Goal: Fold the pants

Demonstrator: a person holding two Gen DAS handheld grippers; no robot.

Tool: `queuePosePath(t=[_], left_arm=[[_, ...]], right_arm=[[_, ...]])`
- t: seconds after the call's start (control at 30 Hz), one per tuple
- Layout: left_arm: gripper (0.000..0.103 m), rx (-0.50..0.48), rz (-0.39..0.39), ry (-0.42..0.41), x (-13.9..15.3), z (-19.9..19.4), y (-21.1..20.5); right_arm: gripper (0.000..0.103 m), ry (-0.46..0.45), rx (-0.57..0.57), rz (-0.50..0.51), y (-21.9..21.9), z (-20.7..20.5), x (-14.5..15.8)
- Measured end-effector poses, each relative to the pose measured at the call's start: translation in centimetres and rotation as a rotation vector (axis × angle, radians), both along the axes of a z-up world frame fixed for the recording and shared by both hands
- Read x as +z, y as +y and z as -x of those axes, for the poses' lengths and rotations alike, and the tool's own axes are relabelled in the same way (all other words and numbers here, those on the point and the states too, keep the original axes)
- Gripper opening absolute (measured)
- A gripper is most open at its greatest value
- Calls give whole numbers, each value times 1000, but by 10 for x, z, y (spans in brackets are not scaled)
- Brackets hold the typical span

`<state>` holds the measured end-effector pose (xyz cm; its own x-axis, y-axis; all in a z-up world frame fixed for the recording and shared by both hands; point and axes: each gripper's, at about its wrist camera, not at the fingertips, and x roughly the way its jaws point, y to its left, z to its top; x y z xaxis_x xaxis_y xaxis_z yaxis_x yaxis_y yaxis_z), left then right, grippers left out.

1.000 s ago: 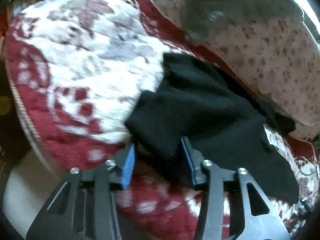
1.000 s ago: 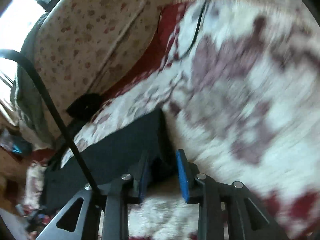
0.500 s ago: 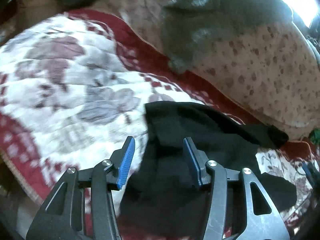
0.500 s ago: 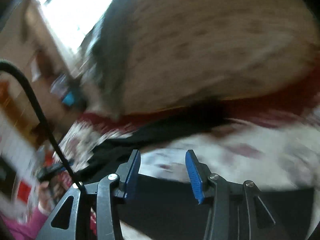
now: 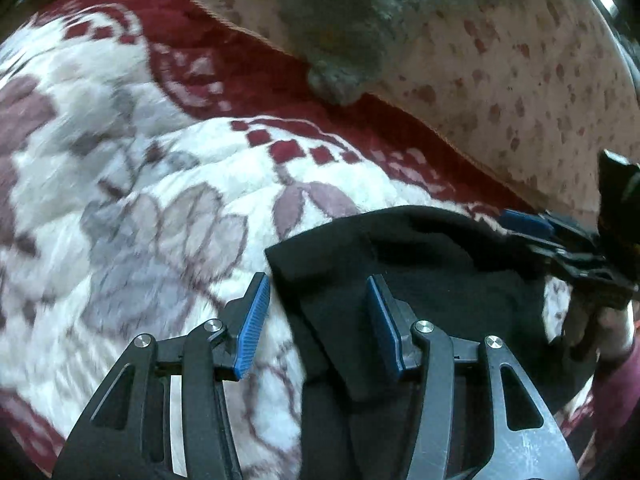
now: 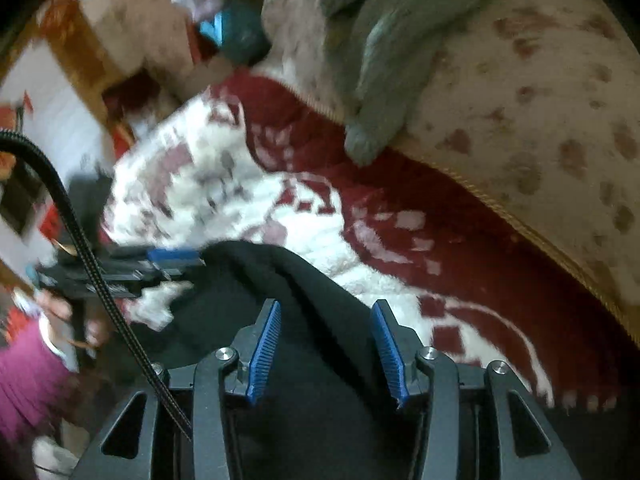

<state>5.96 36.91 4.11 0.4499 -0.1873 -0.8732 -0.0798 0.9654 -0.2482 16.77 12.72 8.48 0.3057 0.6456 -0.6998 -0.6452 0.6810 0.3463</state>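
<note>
Pants [image 5: 420, 280] partly hidden under both half-open, empty hand-held grippers: left [image 5: 316, 324], right [image 6: 326, 352].

My right gripper [image 6: 326, 344] lets go of the black pants [image 6: 304, 360] and swings from the right side of the blanket [image 6: 224, 200] to the folded stack, jaws now apart over a dark ridge. My left gripper [image 5: 318, 320] slides farther along, parted jaws straddling the pants' left edge. The pants now lie doubled over.
</note>
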Motion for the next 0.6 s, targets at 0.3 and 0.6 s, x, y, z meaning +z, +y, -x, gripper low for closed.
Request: queuePosePath(t=[0.3, 0.6], left_arm=[[47, -62, -10, -14, -18, -22, -3], [14, -67, -150, -134, 14, -47, -18]], right_arm=[[14, -14, 25, 73, 18, -16, -30], [8, -120, -123, 44, 12, -26, 0]])
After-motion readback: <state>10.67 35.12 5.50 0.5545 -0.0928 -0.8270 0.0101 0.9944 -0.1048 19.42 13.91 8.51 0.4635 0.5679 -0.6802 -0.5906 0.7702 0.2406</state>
